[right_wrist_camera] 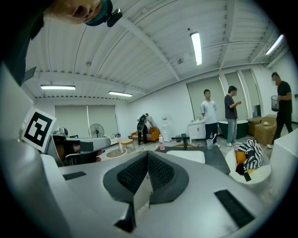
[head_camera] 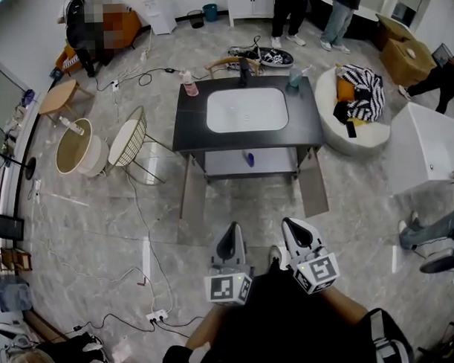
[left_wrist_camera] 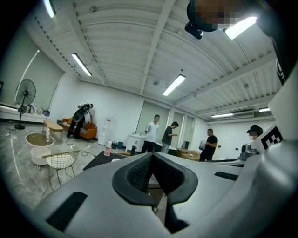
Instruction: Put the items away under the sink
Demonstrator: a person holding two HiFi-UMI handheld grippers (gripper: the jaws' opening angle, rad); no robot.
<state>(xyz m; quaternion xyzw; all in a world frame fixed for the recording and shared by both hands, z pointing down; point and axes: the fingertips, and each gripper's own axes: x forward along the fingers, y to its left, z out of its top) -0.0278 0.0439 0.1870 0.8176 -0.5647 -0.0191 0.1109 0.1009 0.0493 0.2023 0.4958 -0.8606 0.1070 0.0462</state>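
Note:
The sink cabinet [head_camera: 186, 117] has a black top and a white basin [head_camera: 247, 109]. On the top stand a pink bottle [head_camera: 187, 83], a black faucet [head_camera: 243, 71] and a bluish cup [head_camera: 295, 77]. Both lower doors [head_camera: 191, 187] hang open, and a small blue item [head_camera: 248, 158] lies on the shelf under the sink. My left gripper [head_camera: 230, 242] and right gripper [head_camera: 296, 234] are held near my body, well short of the cabinet. Both are shut with nothing in them. The pink bottle [left_wrist_camera: 108, 148] also shows in the left gripper view. The right gripper view catches the pink bottle [right_wrist_camera: 161, 143] and the cup [right_wrist_camera: 209, 143].
A wire chair [head_camera: 129, 139] and a round table [head_camera: 77, 149] stand left of the cabinet. A white beanbag [head_camera: 354, 109] with striped cloth and a white tub [head_camera: 434, 144] are on the right. Cables and a power strip [head_camera: 156, 316] lie on the floor. Several people stand at the back.

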